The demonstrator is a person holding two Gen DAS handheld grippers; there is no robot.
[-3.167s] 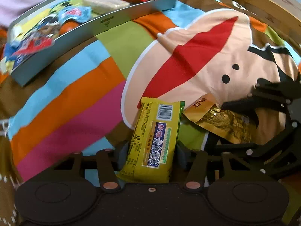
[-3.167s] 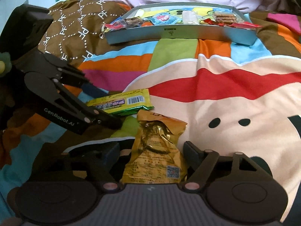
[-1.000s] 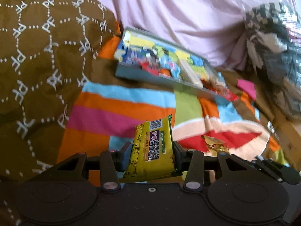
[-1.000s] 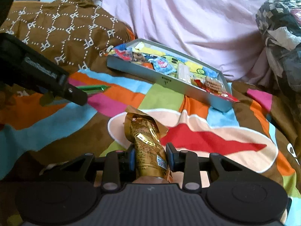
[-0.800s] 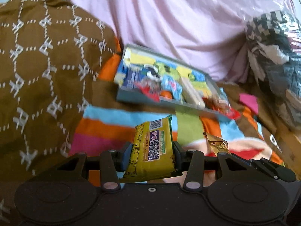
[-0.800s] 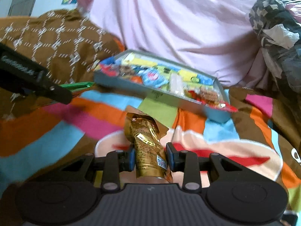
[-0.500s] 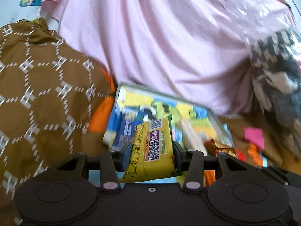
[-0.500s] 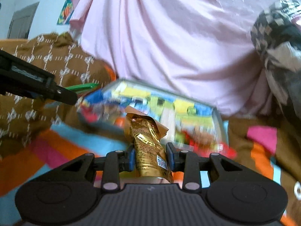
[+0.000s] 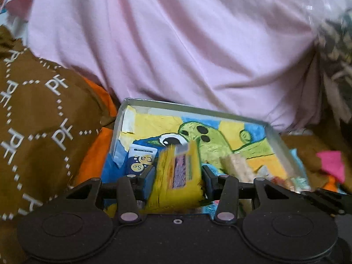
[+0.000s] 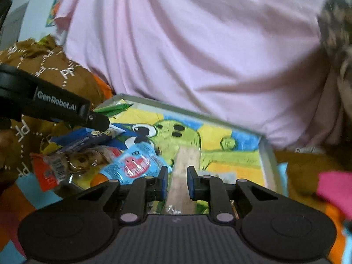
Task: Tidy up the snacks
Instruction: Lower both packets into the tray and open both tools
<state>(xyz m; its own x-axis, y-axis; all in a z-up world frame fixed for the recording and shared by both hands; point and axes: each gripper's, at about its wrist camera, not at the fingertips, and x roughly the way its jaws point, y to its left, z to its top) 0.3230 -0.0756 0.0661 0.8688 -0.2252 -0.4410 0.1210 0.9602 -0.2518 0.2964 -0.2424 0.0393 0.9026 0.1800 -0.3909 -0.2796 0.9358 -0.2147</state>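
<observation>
Both tongs now over tray point(image 9: 275, 136), up from bed. Left tongs point(image 9: 178, 180) grasping yellow packet point(image 9: 176, 176), long axis pointing ahead. Right tongs point(image 10: 177, 182) closing, nothing between; gold packet gone.

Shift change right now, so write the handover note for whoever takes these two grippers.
Left gripper: shut on the yellow packet, held above the tray, not yet released.
Right gripper: jaws closing with nothing held. A pale bar lying in the tray shows through the gap.
Done: several snacks, such as the blue packet, already lie in the tray.
Left to do: drop the yellow packet into the tray, probably on its bare far part.
</observation>
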